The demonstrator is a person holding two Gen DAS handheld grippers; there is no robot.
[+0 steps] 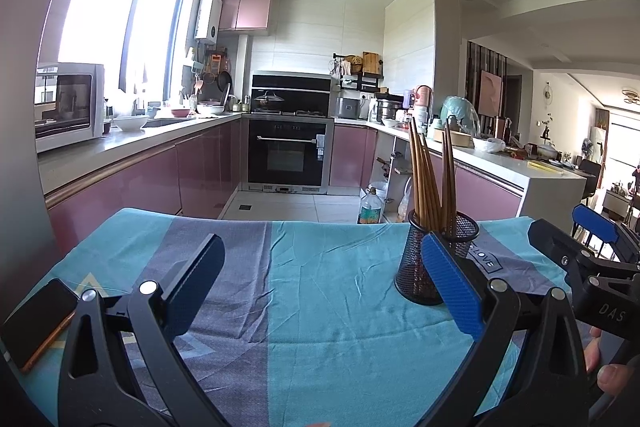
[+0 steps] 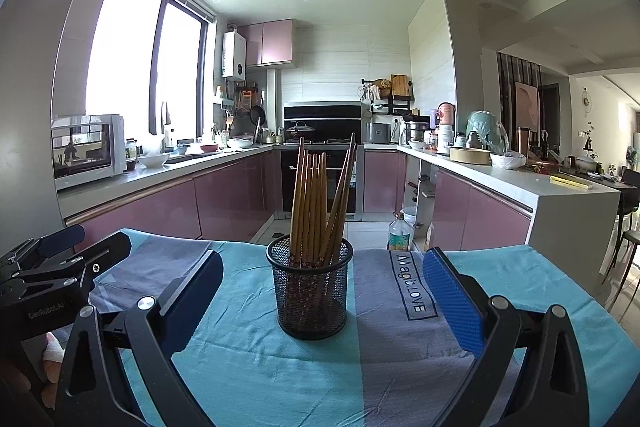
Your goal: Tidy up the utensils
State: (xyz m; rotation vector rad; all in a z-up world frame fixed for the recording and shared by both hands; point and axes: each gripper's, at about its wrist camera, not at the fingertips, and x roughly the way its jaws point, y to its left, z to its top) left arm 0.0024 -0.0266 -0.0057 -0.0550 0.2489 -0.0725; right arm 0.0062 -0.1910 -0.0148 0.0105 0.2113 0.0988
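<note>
Chopsticks (image 2: 320, 203): stood upright in the mesh cup (image 2: 311, 291), already gathered, so sorting looked done.
Right hand-held gripper (image 2: 322, 291): I held it wide and empty, the cup straight ahead between its fingers.
Left hand-held gripper (image 1: 320, 279): also wide and empty; the cup stood ahead, off to its right.
Left view only: a phone (image 1: 38, 323) lay on the desk (image 1: 320, 307) left of that hand-held gripper.

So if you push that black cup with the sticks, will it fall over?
Probably, if pushed high: the mesh cup looks light, and the tall chopsticks make it top-heavy. Pushed low, it might drag and wrinkle the loose cloth.
</note>
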